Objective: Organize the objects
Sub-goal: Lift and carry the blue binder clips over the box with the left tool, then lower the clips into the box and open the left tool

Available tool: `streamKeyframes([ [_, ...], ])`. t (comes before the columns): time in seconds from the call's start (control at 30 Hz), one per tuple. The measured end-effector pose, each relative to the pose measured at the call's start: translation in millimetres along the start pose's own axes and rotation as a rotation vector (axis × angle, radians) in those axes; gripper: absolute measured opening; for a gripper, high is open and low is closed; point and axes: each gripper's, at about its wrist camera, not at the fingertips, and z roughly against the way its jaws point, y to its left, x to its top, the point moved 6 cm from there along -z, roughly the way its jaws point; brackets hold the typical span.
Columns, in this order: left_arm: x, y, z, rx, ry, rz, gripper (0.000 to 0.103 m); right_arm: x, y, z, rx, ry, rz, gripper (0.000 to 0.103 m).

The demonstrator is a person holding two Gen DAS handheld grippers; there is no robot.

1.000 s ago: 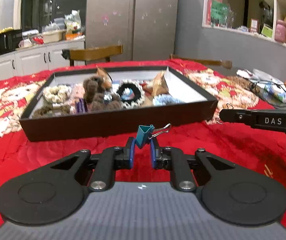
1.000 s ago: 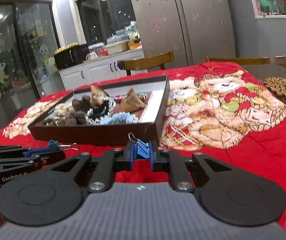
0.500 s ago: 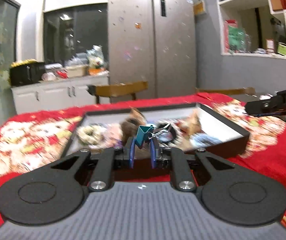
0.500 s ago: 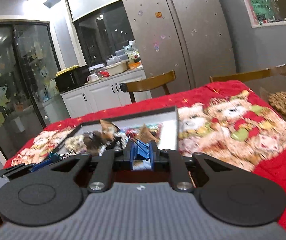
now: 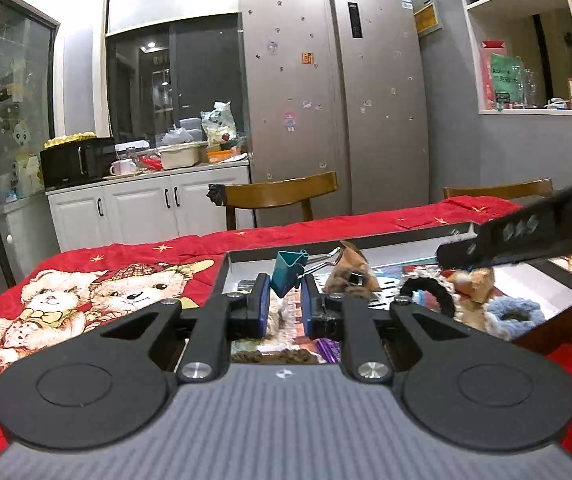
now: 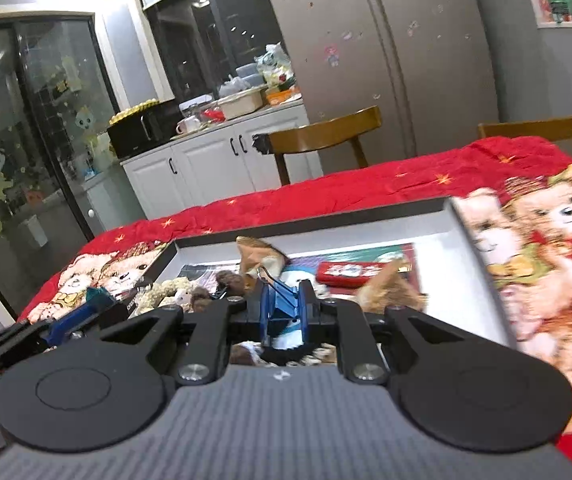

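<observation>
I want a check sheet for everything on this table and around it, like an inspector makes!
Surface: red bear-print blanket covers the table.
Job's things: teal binder clip and blue binder clip, each held above the dark tray.
Clutter: tray holds scrunchies, a red pouch and brown paper shapes.
Tongs: left tongs shut on the teal clip; right tongs shut on the blue clip.
Cables: nothing seen.
Surroundings: fridge, wooden chairs, white cabinets.

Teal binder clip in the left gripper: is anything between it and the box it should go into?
Nothing visible blocks it. The left gripper, shut on the teal binder clip, is already above the open box, which has no lid. Hair ties and packets cover the floor below, so it would land on them.
</observation>
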Motion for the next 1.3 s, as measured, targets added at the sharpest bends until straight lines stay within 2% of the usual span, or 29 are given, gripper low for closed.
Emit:
streamKeyframes([
  [0.1, -5, 7, -12, -0.013, 0.039, 0.029, 0.019, -10, -2, -6, -0.006, -0.041, -0.017, 0.018],
  [0.23, -9, 16, -18, -0.047, 0.077, 0.090, 0.019, -20, -1, -10, -0.017, -0.033, 0.019, 0.018],
  [0.5, -16, 19, -30, -0.060, 0.146, 0.115, 0.019, -24, 2, -11, -0.032, -0.028, 0.028, 0.018],
  [0.87, -21, 21, -38, -0.063, 0.208, 0.140, 0.019, -26, -10, -15, -0.024, 0.002, -0.017, 0.018],
  [1.1, -22, 23, -38, -0.055, 0.213, 0.160, 0.021, -25, -10, -14, 0.008, 0.009, -0.033, 0.023],
  [1.13, -22, 24, -39, -0.052, 0.217, 0.162, 0.024, -25, -9, -14, 0.017, 0.008, -0.033, 0.025],
  [1.2, -22, 26, -40, -0.045, 0.223, 0.173, 0.042, -25, -7, -13, 0.038, 0.002, -0.031, 0.053],
  [1.27, -21, 27, -37, -0.054, 0.210, 0.182, 0.047, -22, -4, -7, 0.062, -0.031, -0.023, 0.064],
  [1.3, -20, 27, -35, -0.038, 0.198, 0.177, 0.056, -21, -2, -2, 0.061, -0.056, -0.014, 0.067],
])
